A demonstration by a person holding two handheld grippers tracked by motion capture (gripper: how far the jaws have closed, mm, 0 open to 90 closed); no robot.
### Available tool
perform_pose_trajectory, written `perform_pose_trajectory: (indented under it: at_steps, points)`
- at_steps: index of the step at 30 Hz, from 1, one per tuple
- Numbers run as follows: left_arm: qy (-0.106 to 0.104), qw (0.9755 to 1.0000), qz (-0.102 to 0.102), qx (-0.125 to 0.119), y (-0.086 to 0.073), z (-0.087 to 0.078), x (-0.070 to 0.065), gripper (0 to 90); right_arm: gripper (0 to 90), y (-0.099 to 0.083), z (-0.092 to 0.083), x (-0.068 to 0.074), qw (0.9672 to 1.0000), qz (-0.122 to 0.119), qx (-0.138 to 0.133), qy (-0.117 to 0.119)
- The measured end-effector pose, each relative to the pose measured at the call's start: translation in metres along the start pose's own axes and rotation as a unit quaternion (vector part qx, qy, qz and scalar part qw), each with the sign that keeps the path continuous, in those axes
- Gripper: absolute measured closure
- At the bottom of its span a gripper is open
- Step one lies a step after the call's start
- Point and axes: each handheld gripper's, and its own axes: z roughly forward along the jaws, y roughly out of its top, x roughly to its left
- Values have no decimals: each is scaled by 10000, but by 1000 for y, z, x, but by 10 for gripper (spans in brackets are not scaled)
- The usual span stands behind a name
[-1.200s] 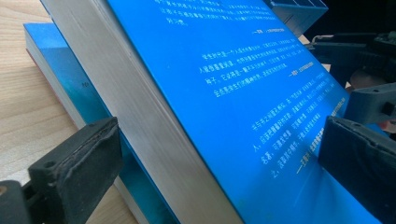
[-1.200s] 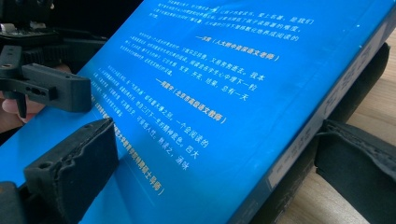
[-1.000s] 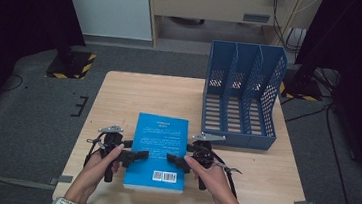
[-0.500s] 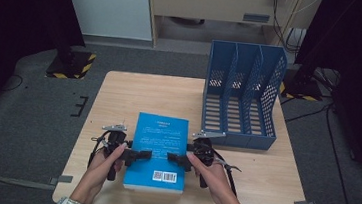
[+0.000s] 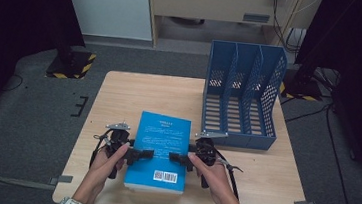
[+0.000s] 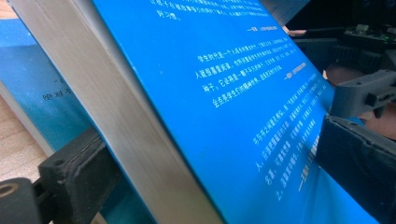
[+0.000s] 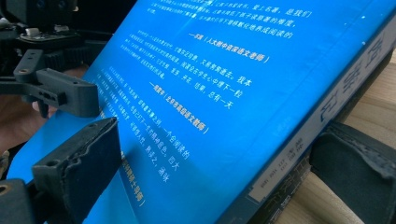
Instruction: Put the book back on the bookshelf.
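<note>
A blue book [image 5: 161, 140] with white print on its cover lies on the near middle of the wooden table [image 5: 129, 97]. My left gripper [image 5: 148, 154] is shut on its left, page-edge side, and my right gripper [image 5: 174, 157] is shut on its right, spine side. In the left gripper view the book [image 6: 224, 79] is tilted between the jaws of my left gripper [image 6: 215, 172], above a second blue cover [image 6: 32, 79] underneath. In the right gripper view my right gripper [image 7: 219, 163] clamps the book [image 7: 196, 84], one jaw on the cover and one below the spine.
A blue slotted file rack [image 5: 242, 95] stands upright on the table's far right, its open compartments facing up and forward. Black stands [image 5: 70, 61] and cables are on the grey floor around the table. A cabinet [image 5: 213, 4] sits behind.
Both grippers stay clamped on the book's sides. The hands have edged slightly forward and inward; the book has hardly moved.
</note>
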Motion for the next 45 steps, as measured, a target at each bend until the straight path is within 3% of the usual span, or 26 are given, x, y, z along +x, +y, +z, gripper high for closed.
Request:
perform_pose_trajectory:
  at_steps: [8,15,21,30,41,45]
  points:
    - [132,9998,129,66,5,-4,-6,36,43,6,-2,6,9998,-28,107,-163]
    - [301,9990,269,-192,12,-17,-11,92,110,19,-7,16,9990,-276,-76,-345]
    - [367,9985,316,-241,19,-26,-14,127,162,34,-11,24,9982,-403,-21,-442]
    - [522,9967,494,-370,40,-38,-17,210,235,57,-17,33,9953,-738,-188,-602]
    - [786,9936,701,-400,64,-42,-20,237,291,81,-22,37,9903,-1070,-295,-838]
    - [821,9930,728,-438,72,-43,-19,258,315,88,-24,36,9898,-1071,-367,-868]
